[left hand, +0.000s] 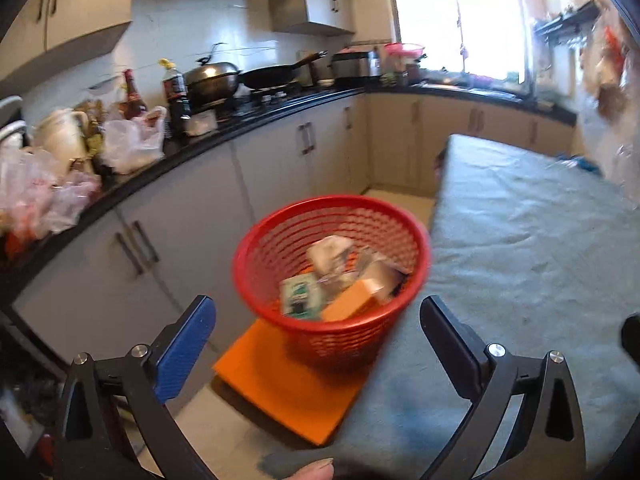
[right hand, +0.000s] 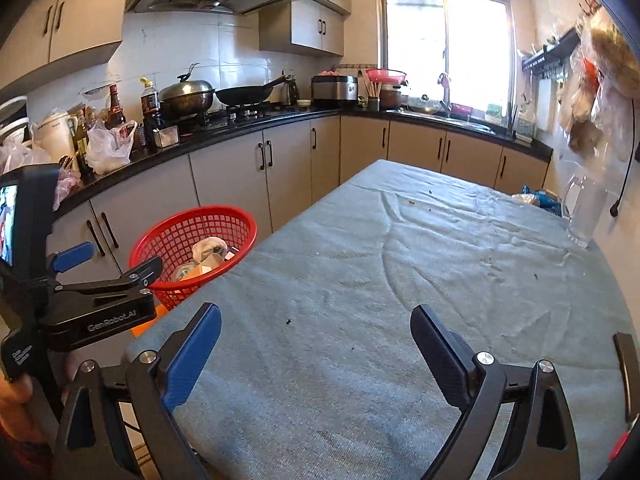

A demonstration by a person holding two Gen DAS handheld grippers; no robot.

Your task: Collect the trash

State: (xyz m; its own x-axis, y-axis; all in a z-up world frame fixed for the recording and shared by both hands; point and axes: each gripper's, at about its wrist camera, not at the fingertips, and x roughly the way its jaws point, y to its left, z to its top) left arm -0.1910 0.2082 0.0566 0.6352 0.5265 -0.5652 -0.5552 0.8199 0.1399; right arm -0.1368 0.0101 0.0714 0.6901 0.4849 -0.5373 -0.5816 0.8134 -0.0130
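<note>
Both grippers, left gripper (left hand: 318,314) and right gripper (right hand: 316,324), stand spread, nothing between them. Red basket (left hand: 280,240) beside the table (right hand: 400,280) already holds trash. Looks like drop step done; next needs remaining trash located, only crumbs visible.

left wrist view: looks forward and down past the table's (left hand: 520,248) left edge, close onto the red basket (left hand: 256,256)
right wrist view: looks forward and down along the table top (right hand: 400,280), near its front edge
shared: basket (right hand: 168,236), table, kitchen counter (right hand: 224,134), window (right hand: 446,28)
</note>
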